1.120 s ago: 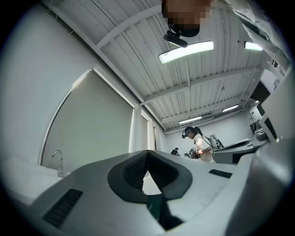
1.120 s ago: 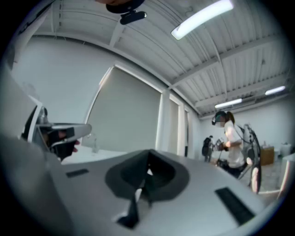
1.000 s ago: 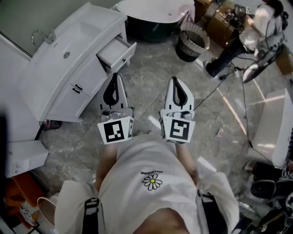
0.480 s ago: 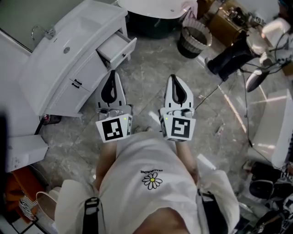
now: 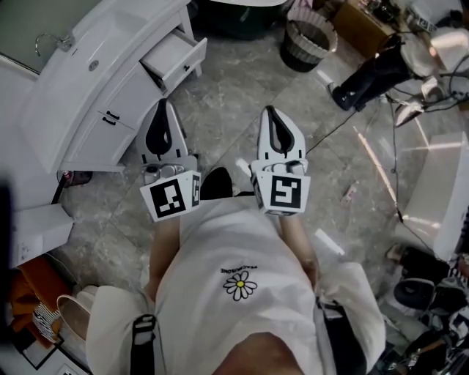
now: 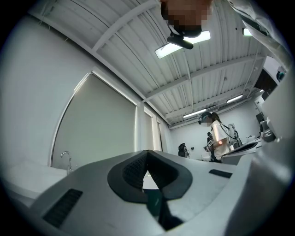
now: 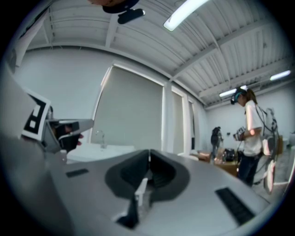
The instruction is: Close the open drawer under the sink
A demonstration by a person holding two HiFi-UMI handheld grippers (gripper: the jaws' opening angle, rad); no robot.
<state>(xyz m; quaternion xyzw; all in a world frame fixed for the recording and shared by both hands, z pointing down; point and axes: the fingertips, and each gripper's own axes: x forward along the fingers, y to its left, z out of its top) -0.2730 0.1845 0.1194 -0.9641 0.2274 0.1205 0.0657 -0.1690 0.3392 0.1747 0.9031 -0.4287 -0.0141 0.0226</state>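
The white vanity [image 5: 73, 110] with its sink stands at the upper left of the head view. Its top drawer [image 5: 173, 57] is pulled out toward the floor space. My left gripper [image 5: 163, 104] is shut and empty, its tip a short way below the drawer and apart from it. My right gripper [image 5: 269, 111] is held beside it, also shut with nothing in it. In the left gripper view the jaws [image 6: 147, 152] meet, and the faucet [image 6: 65, 156] shows far left. The right gripper view shows its closed tips [image 7: 149, 152] and the left gripper [image 7: 46, 125] at its left.
A woven waste basket [image 5: 308, 40] and a dark tub [image 5: 234, 16] stand beyond the drawer. A person [image 5: 374, 73] stands at the upper right among cables on the marble floor. A white box [image 5: 33, 234] is at the left, and a white unit [image 5: 448, 205] at the right.
Both grippers have dipped slightly and drifted left in the head view. The vanity and drawer now sit higher and further left in the picture. A dark shoe shows between the grippers.
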